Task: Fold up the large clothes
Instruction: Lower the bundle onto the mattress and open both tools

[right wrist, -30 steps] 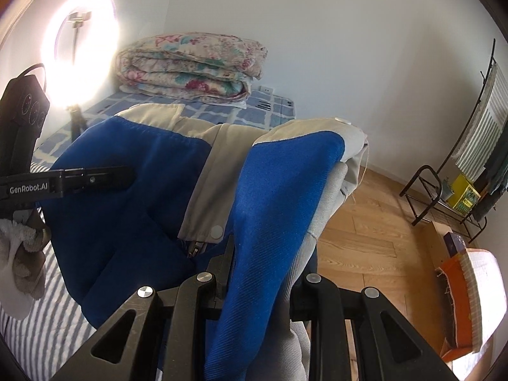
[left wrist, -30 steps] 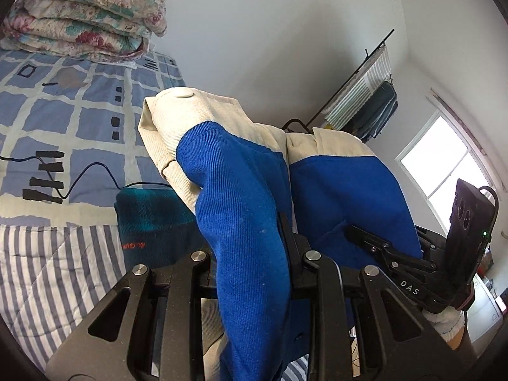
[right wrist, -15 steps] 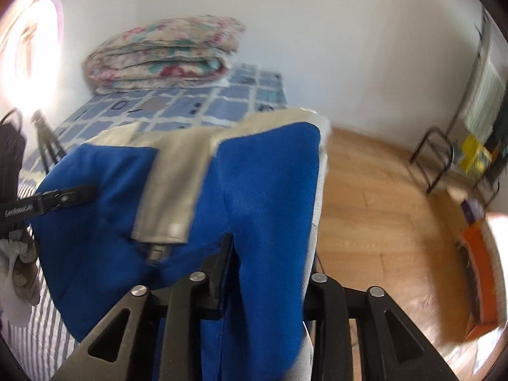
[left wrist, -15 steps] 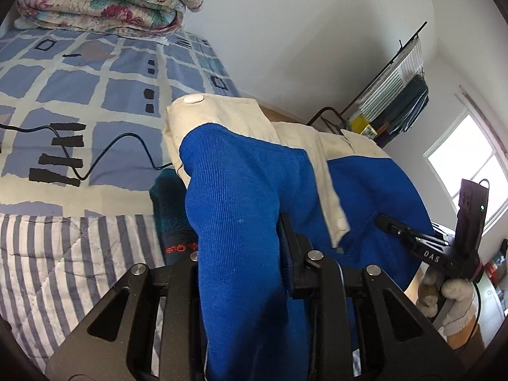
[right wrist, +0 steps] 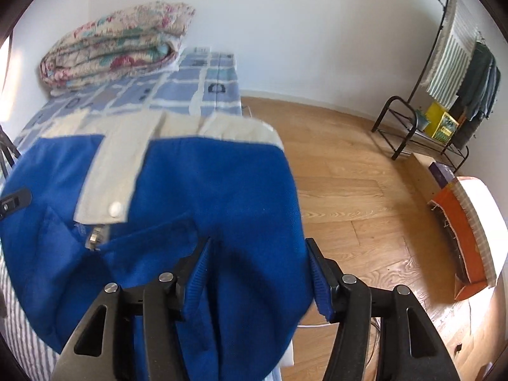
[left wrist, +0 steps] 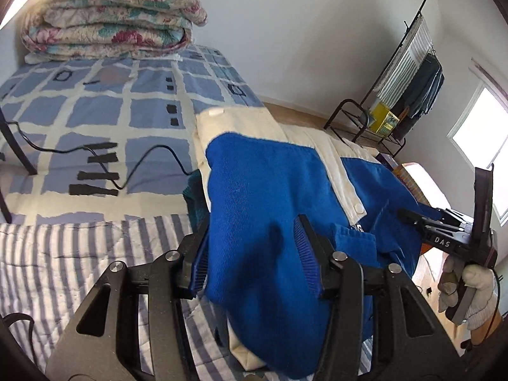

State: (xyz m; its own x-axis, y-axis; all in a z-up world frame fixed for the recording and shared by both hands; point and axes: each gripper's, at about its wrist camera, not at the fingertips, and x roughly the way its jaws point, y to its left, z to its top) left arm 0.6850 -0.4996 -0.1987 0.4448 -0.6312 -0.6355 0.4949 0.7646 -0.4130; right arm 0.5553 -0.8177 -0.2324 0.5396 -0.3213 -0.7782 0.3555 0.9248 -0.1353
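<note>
A blue and cream jacket with snap buttons and a zip lies spread over the bed's near edge. It also fills the left of the right wrist view. My left gripper is open, its jaws wide apart with blue cloth bulging loosely between them. My right gripper is open too, jaws spread on either side of the blue cloth. The right gripper also shows in the left wrist view, held in a gloved hand at the jacket's right side.
The bed has a blue checked cover and a striped quilt, with a black cable across it. A folded floral quilt lies at the head. A dark teal garment lies under the jacket. A clothes rack stands on the wooden floor.
Both grippers have lowered the jacket toward the bed and opened; the cloth once pinched in each now lies loose between wide jaws.
</note>
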